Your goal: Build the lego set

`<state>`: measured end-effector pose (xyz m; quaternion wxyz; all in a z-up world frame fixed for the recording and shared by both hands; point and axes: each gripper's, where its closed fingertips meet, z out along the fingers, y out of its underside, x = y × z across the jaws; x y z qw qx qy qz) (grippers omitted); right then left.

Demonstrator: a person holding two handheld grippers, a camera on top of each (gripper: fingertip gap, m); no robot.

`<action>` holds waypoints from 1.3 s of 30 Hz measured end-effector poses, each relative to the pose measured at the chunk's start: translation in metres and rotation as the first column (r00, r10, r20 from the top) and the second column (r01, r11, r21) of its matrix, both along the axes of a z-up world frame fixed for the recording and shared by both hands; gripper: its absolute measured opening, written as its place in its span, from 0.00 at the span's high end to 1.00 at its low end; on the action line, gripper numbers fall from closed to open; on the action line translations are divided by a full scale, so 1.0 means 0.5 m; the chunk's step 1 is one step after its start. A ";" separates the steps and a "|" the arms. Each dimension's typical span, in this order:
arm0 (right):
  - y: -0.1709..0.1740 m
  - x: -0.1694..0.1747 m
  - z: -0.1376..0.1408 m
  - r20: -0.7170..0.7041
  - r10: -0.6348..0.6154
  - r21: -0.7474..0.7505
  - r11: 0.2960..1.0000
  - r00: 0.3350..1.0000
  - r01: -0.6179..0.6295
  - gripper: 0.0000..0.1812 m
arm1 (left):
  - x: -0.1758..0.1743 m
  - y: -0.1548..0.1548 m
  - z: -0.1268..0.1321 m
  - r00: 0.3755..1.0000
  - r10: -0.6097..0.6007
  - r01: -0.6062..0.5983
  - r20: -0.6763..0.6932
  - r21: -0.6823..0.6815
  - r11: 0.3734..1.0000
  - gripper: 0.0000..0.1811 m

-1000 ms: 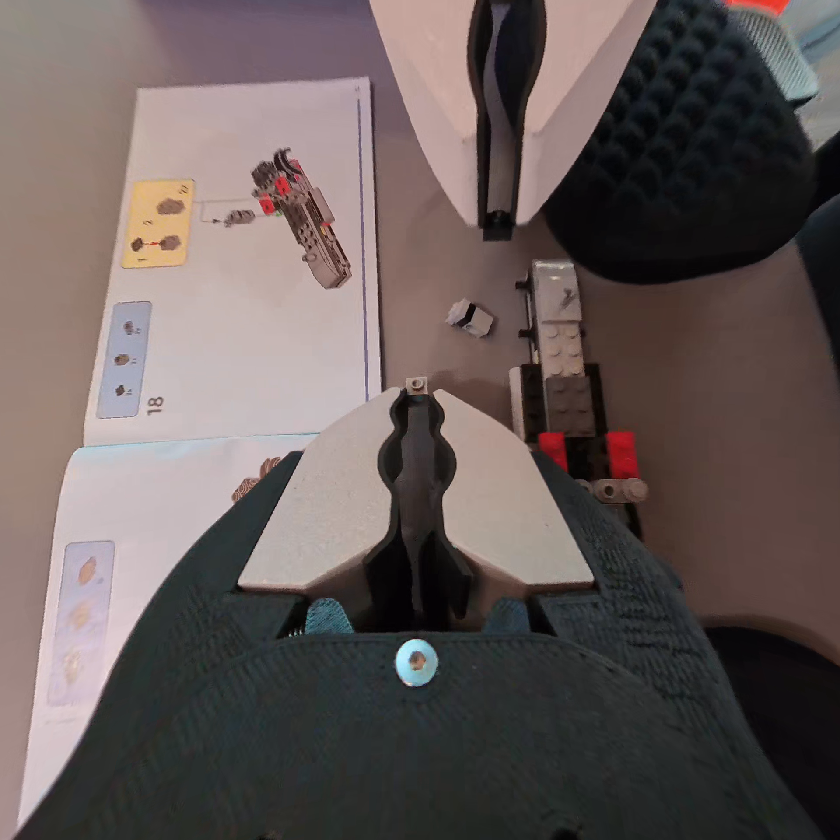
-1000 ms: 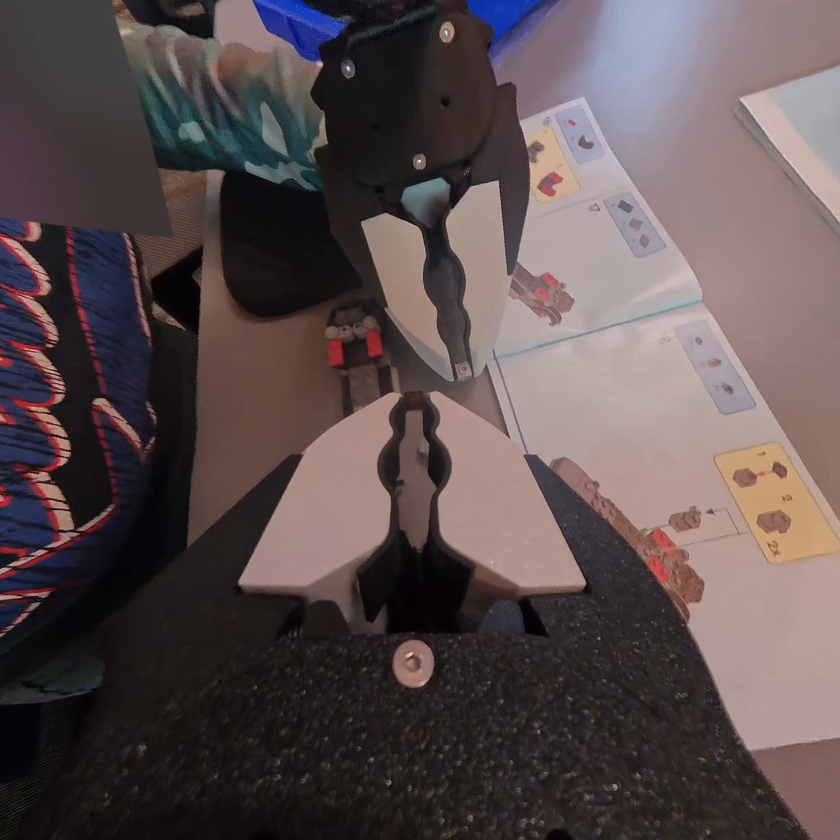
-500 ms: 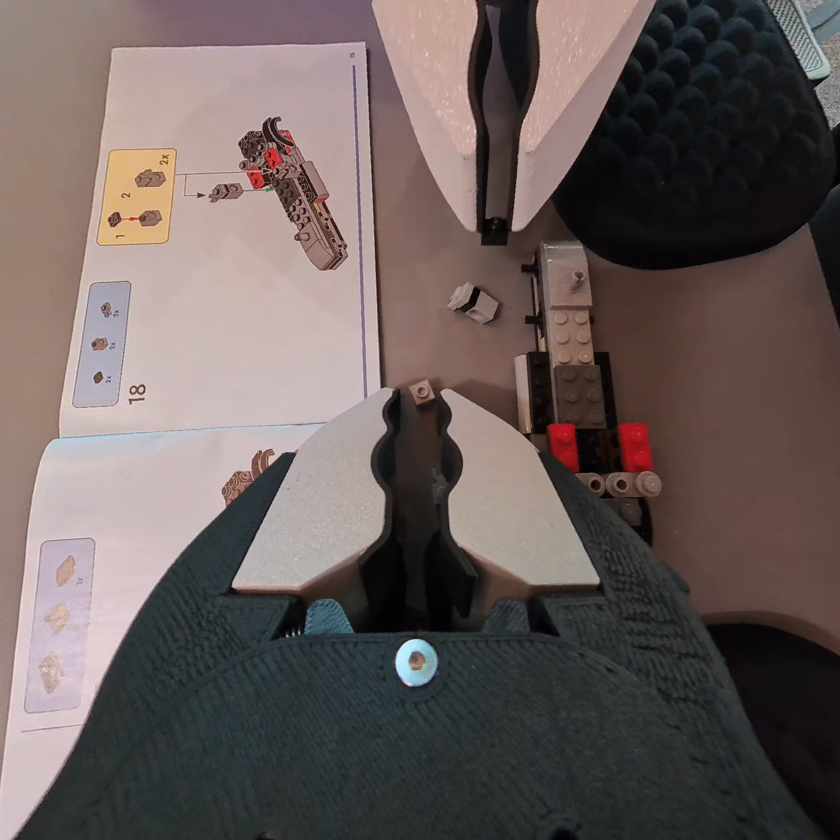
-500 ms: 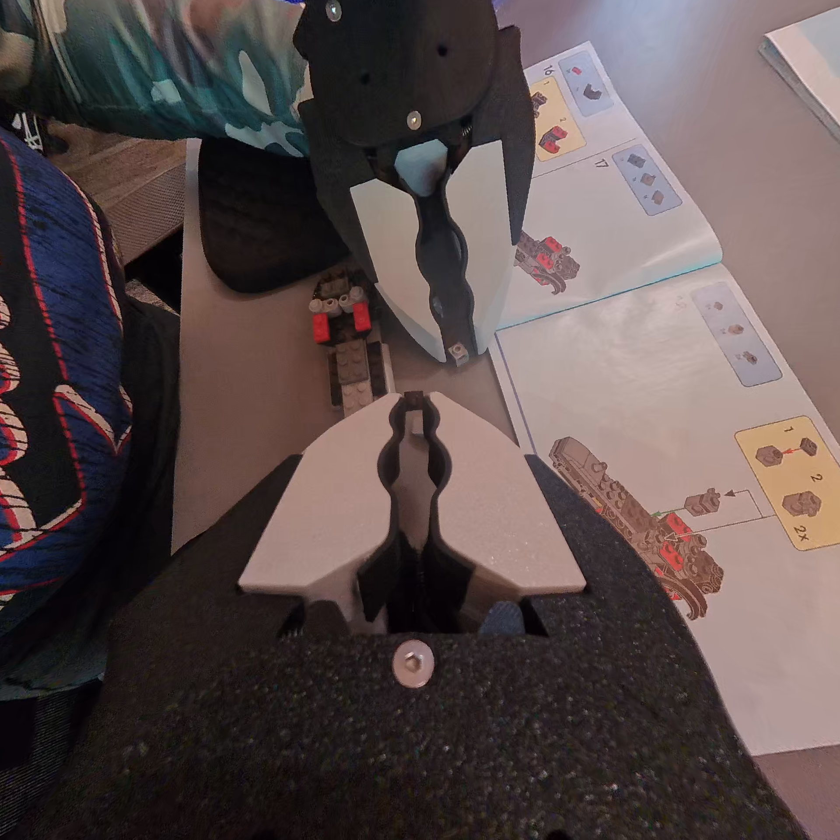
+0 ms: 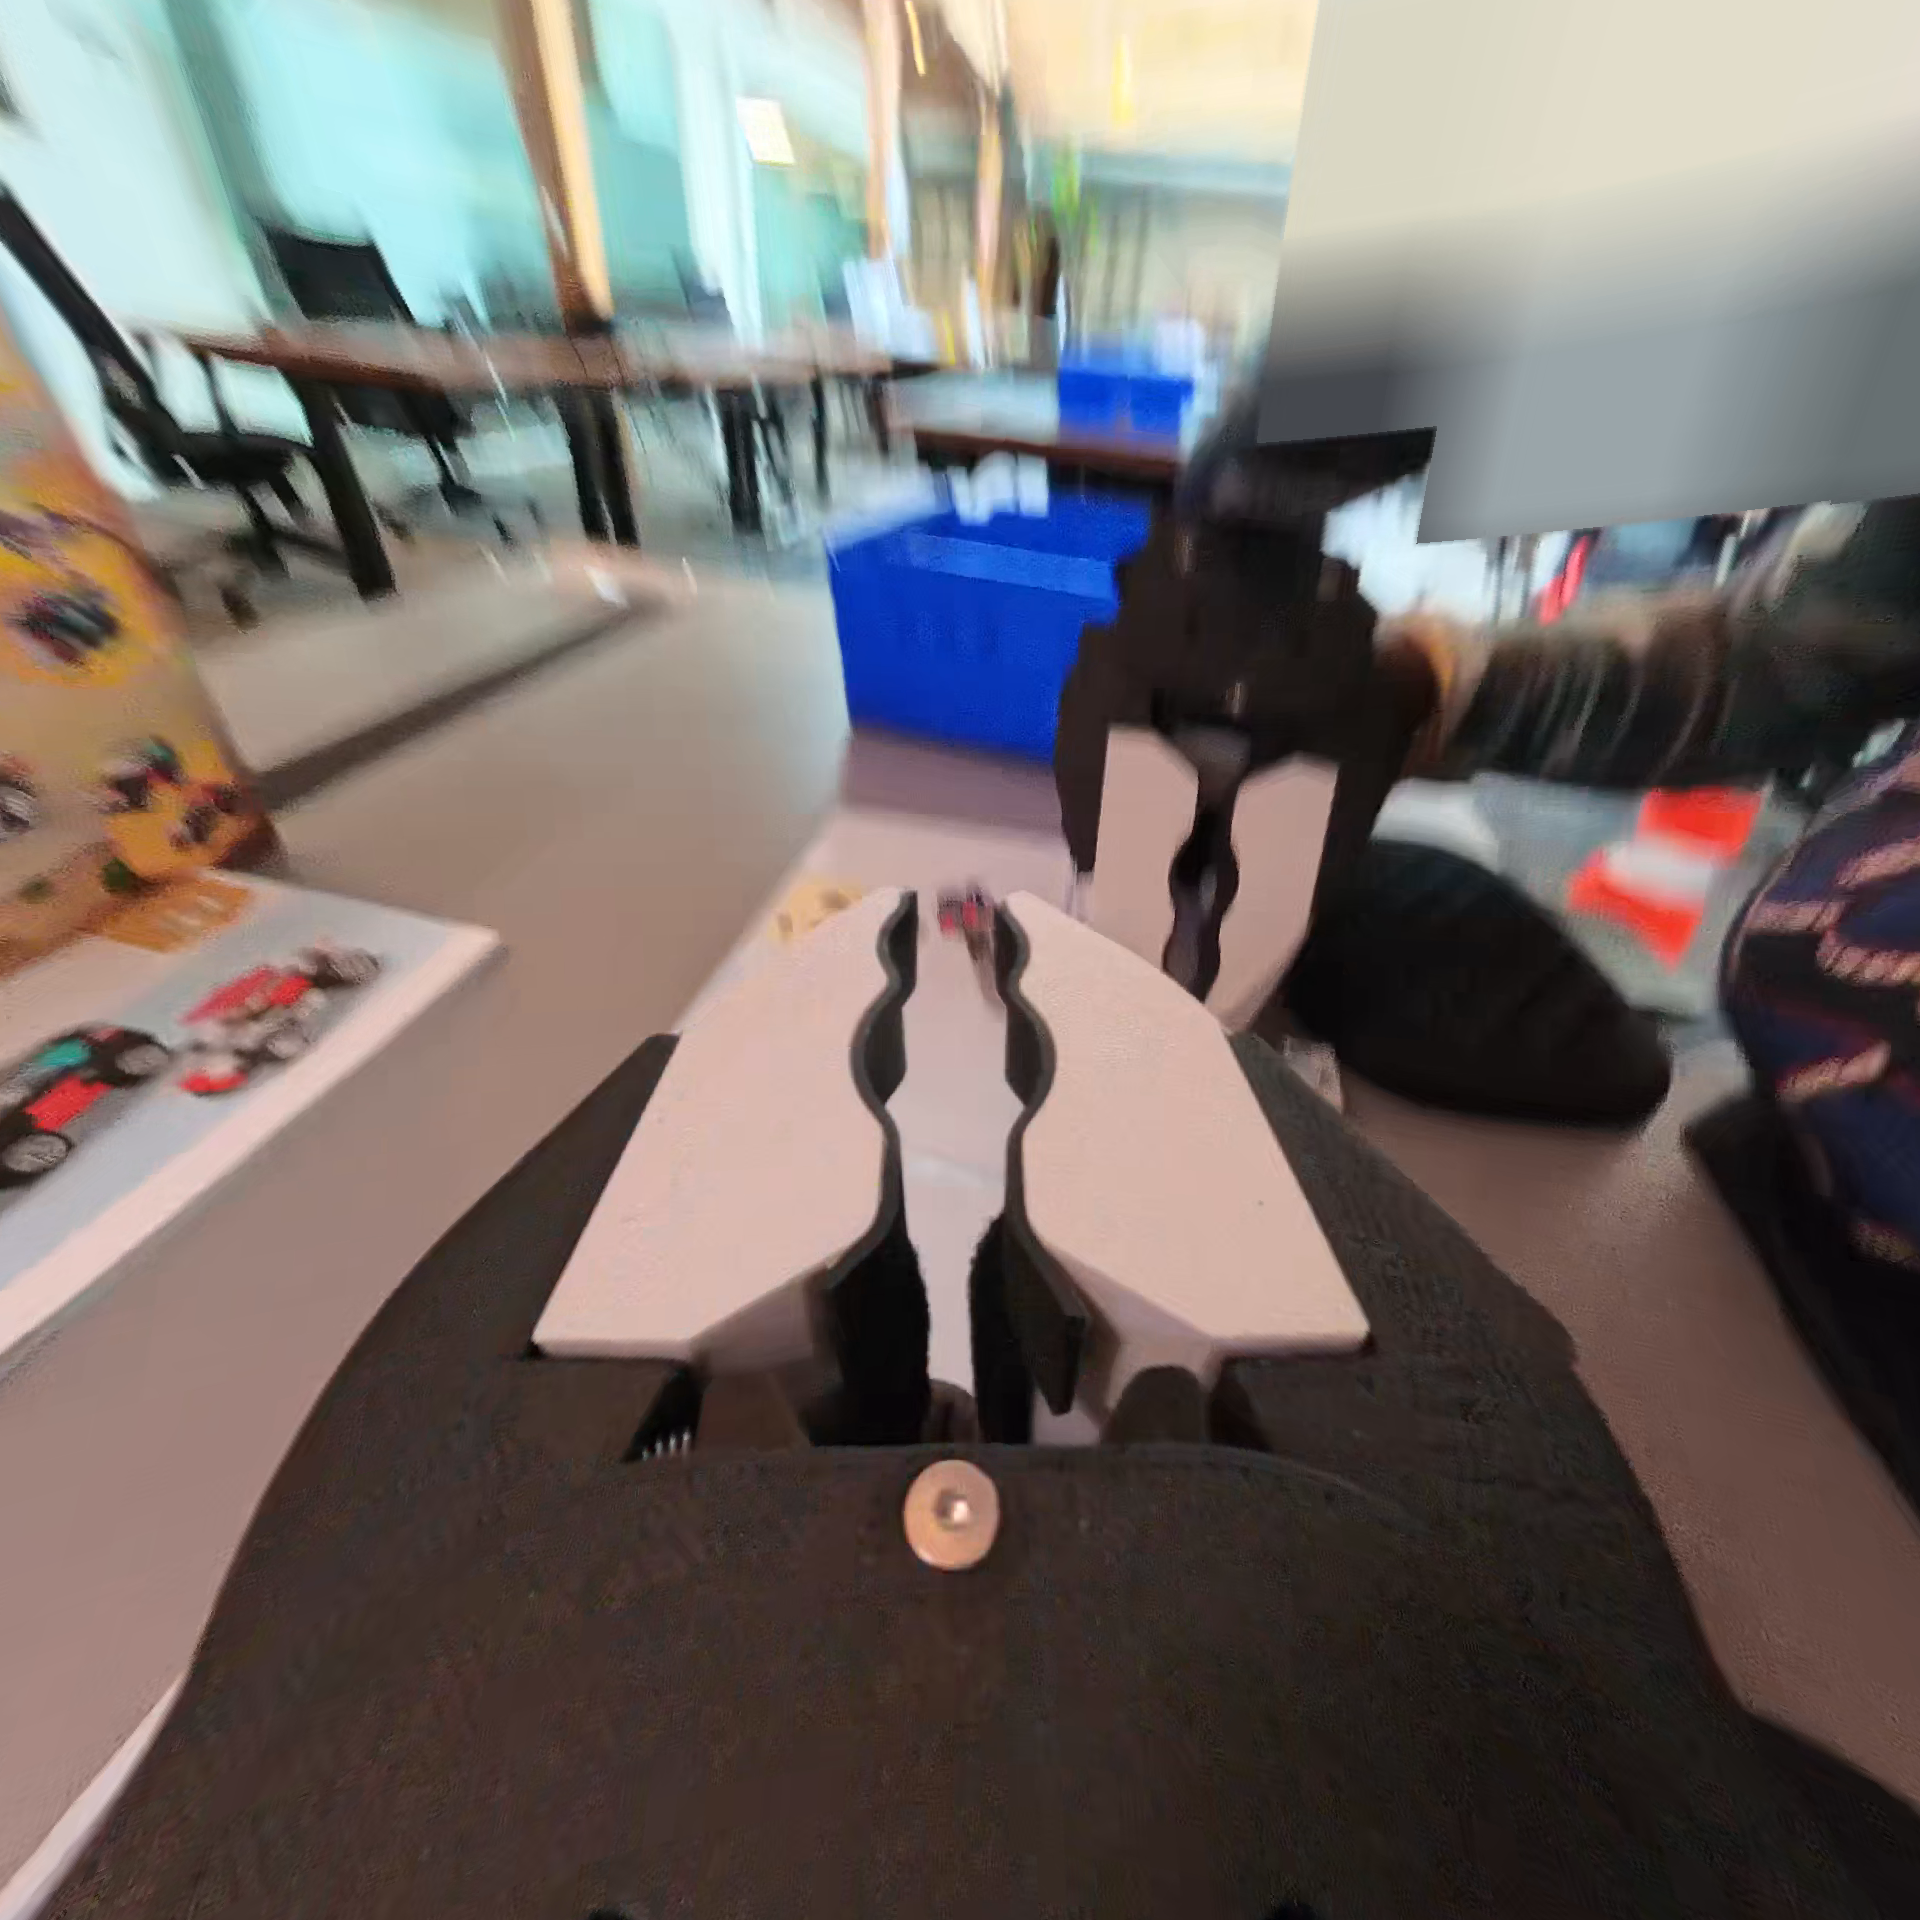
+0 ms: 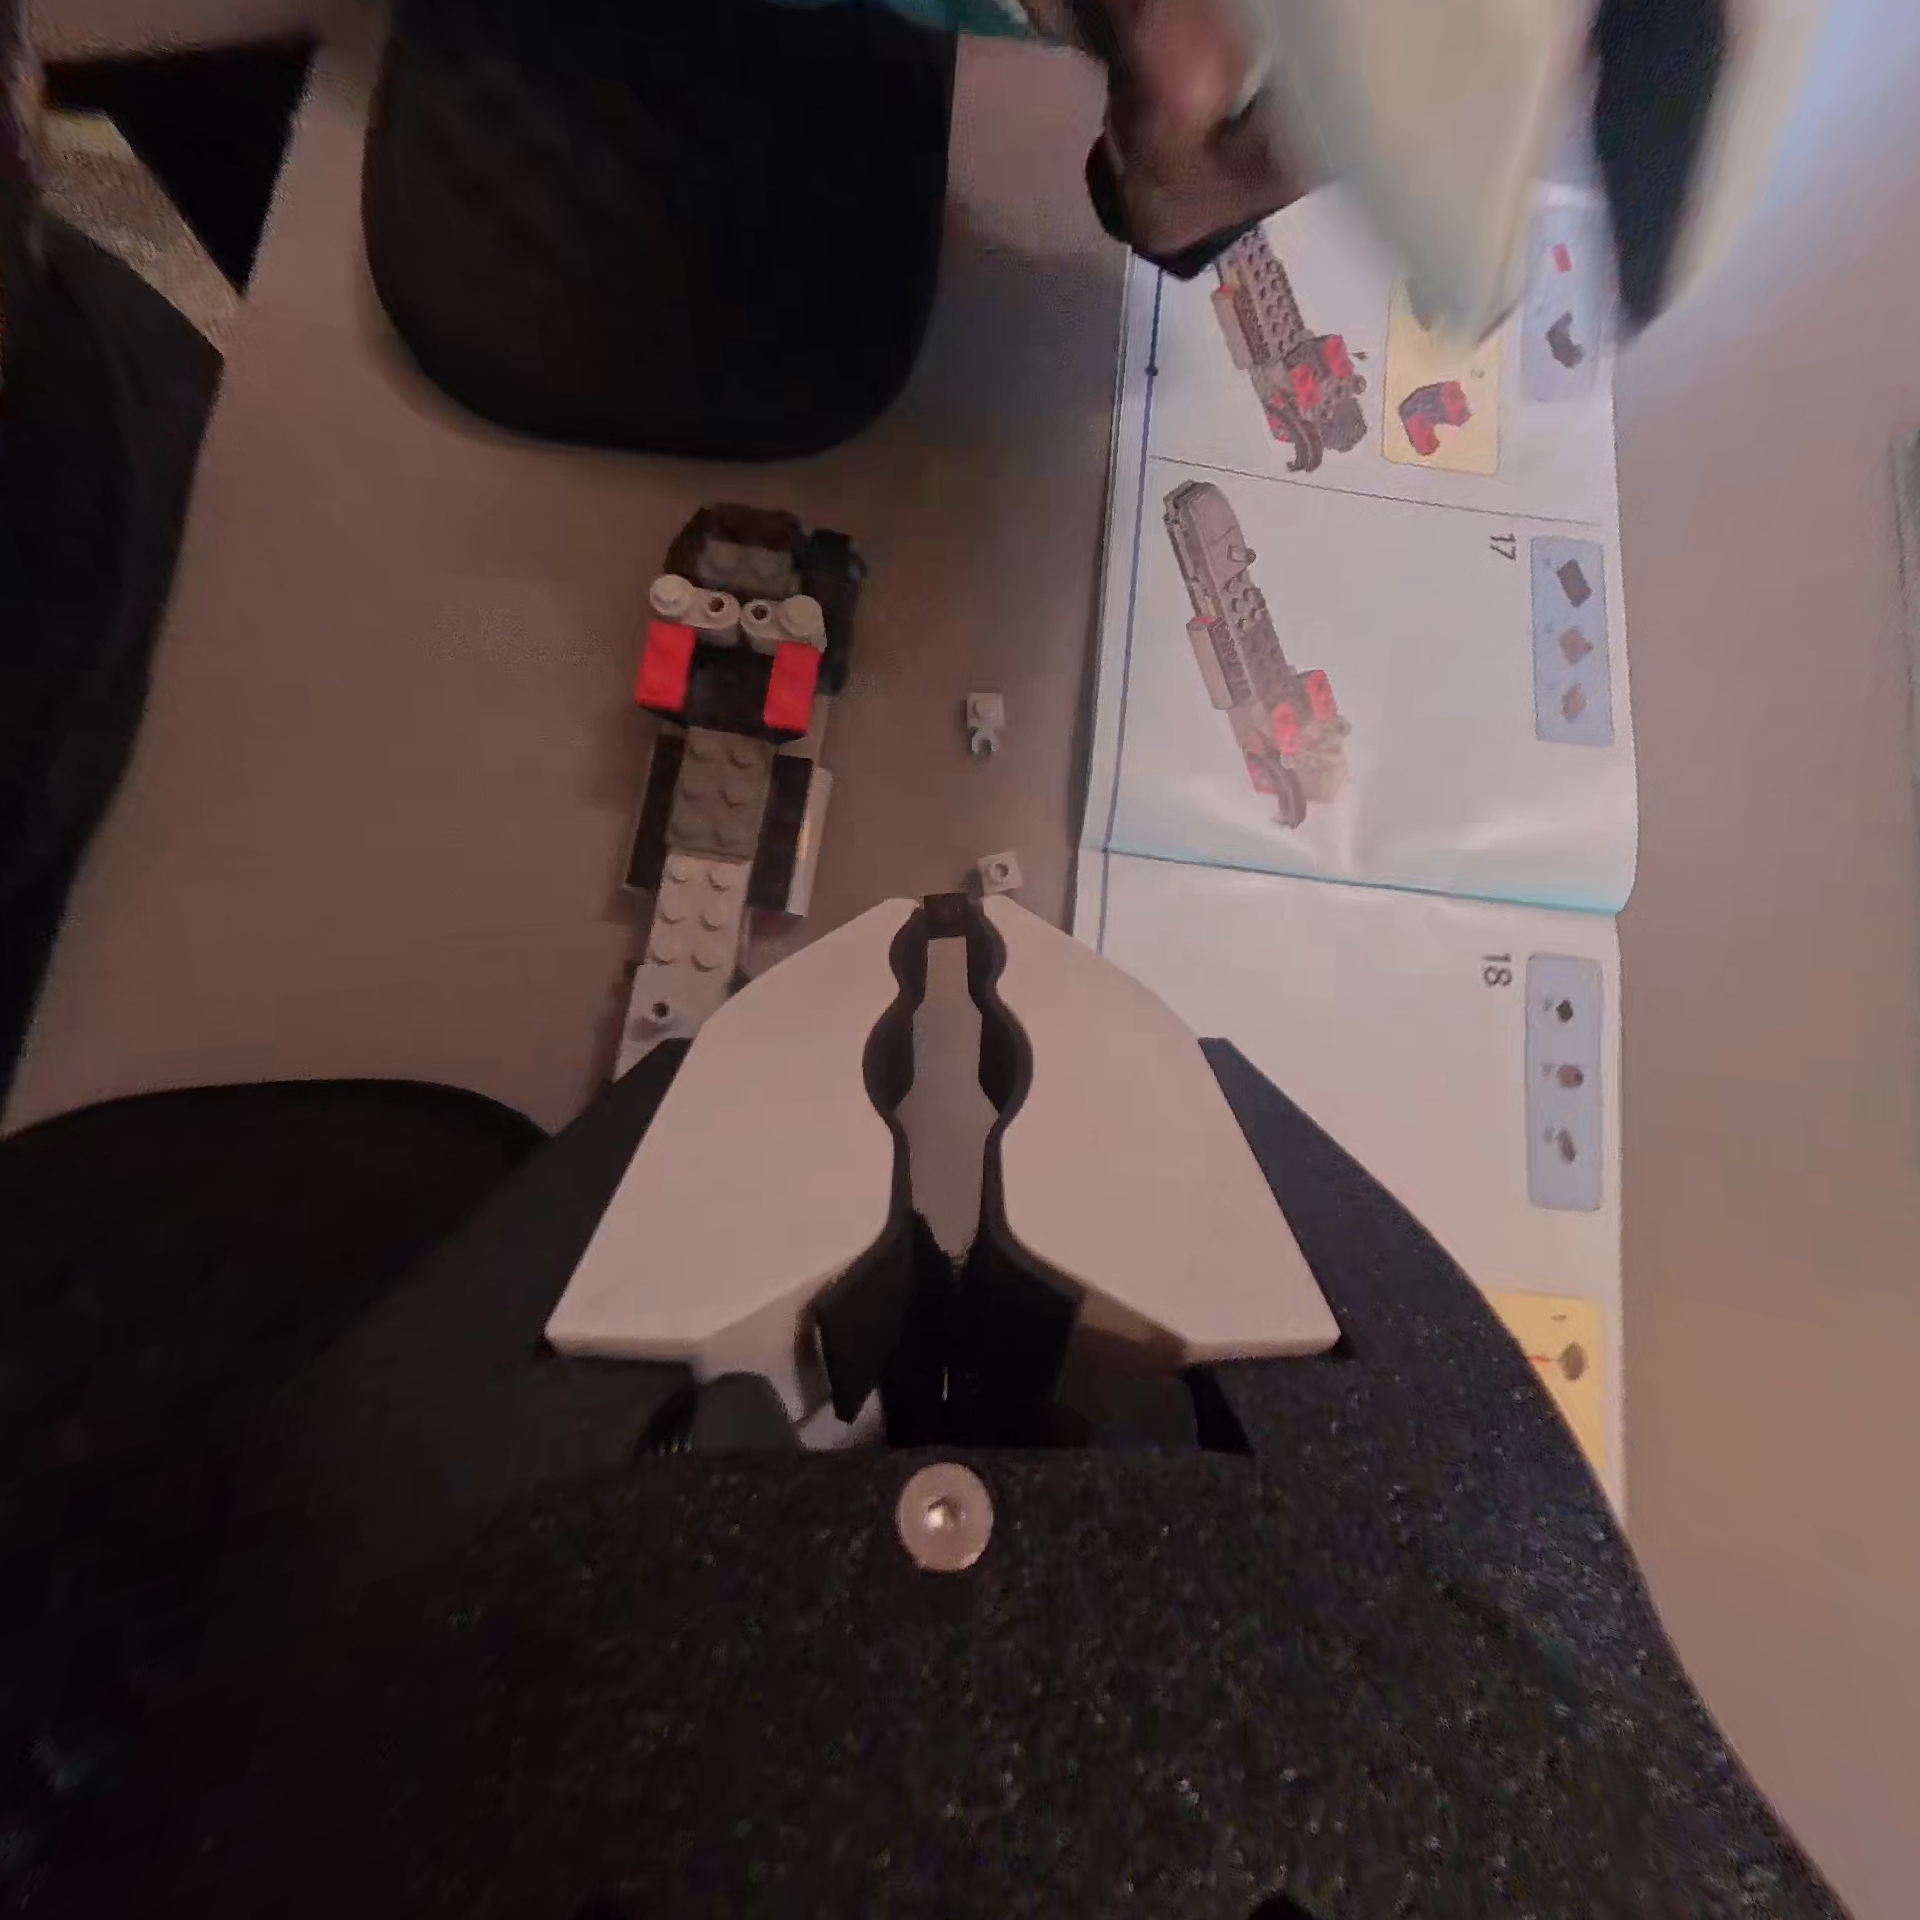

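The partly built lego model [image 6: 727, 748], grey and black with red bricks, lies on the table to the left of my right gripper [image 6: 945, 912]. My right gripper is shut on a small black piece [image 6: 945, 914] at its fingertips. A small grey square piece [image 6: 1000, 871] lies on the table just past those tips. A grey clip piece [image 6: 985, 719] lies farther on. My left gripper [image 5: 958, 904] is open and empty, raised and pointing across the room. It also shows blurred at the top right of the right wrist view [image 6: 1455, 156]. The right gripper shows in the left wrist view [image 5: 1195, 977].
The open instruction booklet [image 6: 1351, 675] lies right of the model. A black padded rest [image 6: 655, 208] sits beyond the model and another dark one [image 6: 208, 1195] at the near left. A lego box [image 5: 83, 727], a printed sheet [image 5: 156, 1039] and a blue bin [image 5: 966, 623] show in the left wrist view. My hands' fingertips stand some 11 cm from each other.
My left gripper let go of the small grey piece, which now lies on the table, and swung up and away. The right gripper still holds the black piece and now sits lower, nearer the model.
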<state>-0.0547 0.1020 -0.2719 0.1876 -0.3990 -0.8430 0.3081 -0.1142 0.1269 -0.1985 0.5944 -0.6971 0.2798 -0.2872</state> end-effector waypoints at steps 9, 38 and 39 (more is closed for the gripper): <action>0.000 -0.027 -0.023 0.161 0.138 0.152 0.975 0.977 -0.163 0.96 | -0.088 0.000 0.065 0.941 0.133 -0.186 0.312 0.145 0.972 0.92; 0.002 -0.033 -0.038 0.277 0.108 0.080 0.988 0.955 -0.135 0.96 | -0.092 0.006 0.036 0.965 0.186 -0.209 0.185 0.116 0.971 0.91; 0.001 -0.032 -0.038 0.276 0.109 0.078 0.988 0.955 -0.135 0.96 | -0.091 0.006 0.034 0.967 0.185 -0.207 0.178 0.116 0.971 0.91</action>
